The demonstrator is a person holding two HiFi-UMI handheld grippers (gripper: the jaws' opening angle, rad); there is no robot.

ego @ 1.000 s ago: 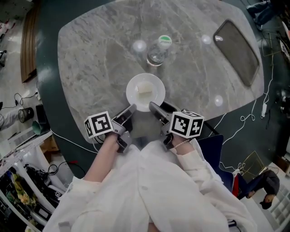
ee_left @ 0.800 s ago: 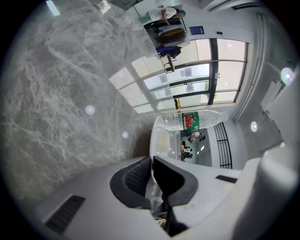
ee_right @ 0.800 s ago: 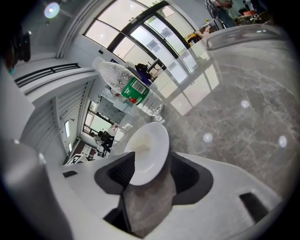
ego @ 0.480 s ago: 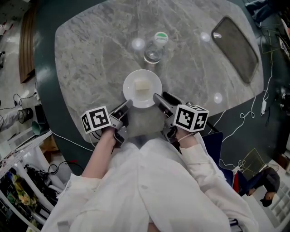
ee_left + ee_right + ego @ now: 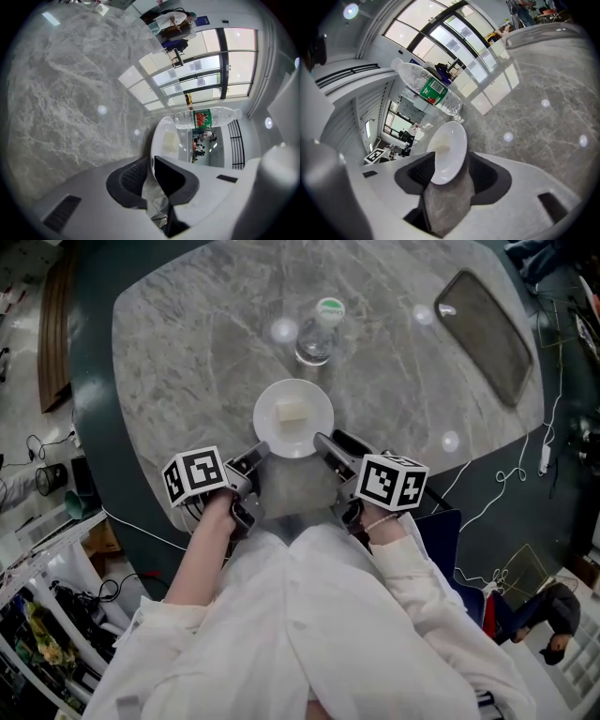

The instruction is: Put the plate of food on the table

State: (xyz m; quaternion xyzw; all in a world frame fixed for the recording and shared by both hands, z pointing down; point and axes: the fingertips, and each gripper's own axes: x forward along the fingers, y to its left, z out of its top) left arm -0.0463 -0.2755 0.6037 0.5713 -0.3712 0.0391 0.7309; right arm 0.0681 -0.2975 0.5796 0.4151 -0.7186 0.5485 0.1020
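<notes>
A white plate (image 5: 293, 418) carrying a pale block of food (image 5: 292, 411) rests on the grey marble table (image 5: 187, 352), near the table's front edge. My left gripper (image 5: 255, 454) is at the plate's near-left rim, and in the left gripper view the plate (image 5: 166, 136) runs edge-on into the narrow slit between the jaws of my left gripper (image 5: 151, 164), which are shut on it. My right gripper (image 5: 330, 442) is at the near-right rim. Seen from my right gripper (image 5: 451, 171), the plate (image 5: 447, 150) lies between jaws that stand wide apart.
A clear water bottle (image 5: 316, 329) with a green cap and label stands just beyond the plate. A dark oblong tray (image 5: 487, 338) lies at the table's far right. Dark floor with cables surrounds the table, and the person's white sleeves fill the near side.
The plate keeps its place before the bottle. Both grippers stay at its near rim, and the right one has drifted slightly to the right. The whole view has shifted a little.
</notes>
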